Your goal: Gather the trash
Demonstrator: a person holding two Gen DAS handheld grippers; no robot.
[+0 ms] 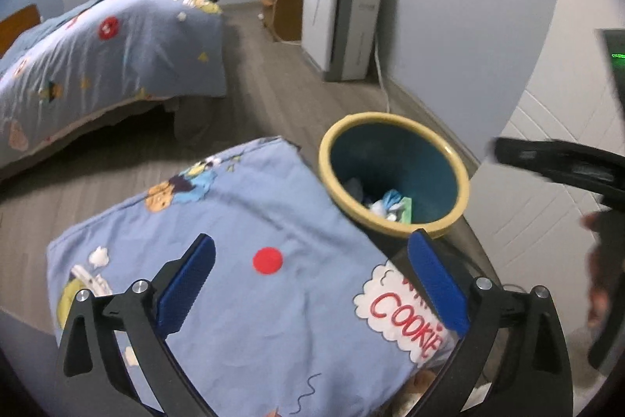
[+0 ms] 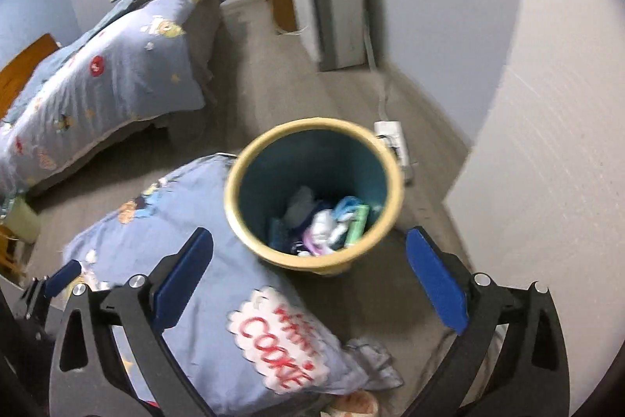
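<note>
Your trash bin (image 2: 314, 196) is a round pail, teal inside with a pale yellow rim, standing on the floor and partly filled with crumpled wrappers (image 2: 332, 227). It sits just beside a blue cartoon-print pillow (image 1: 242, 260) that crowds its left side. A white power strip (image 2: 394, 139) lies behind it. Your left gripper (image 1: 312, 284) and right gripper (image 2: 310, 284) both gape wide, holding nothing

L gripper (image 1: 310, 256) fingers wide apart, empty; R gripper (image 2: 308, 249) same
</note>
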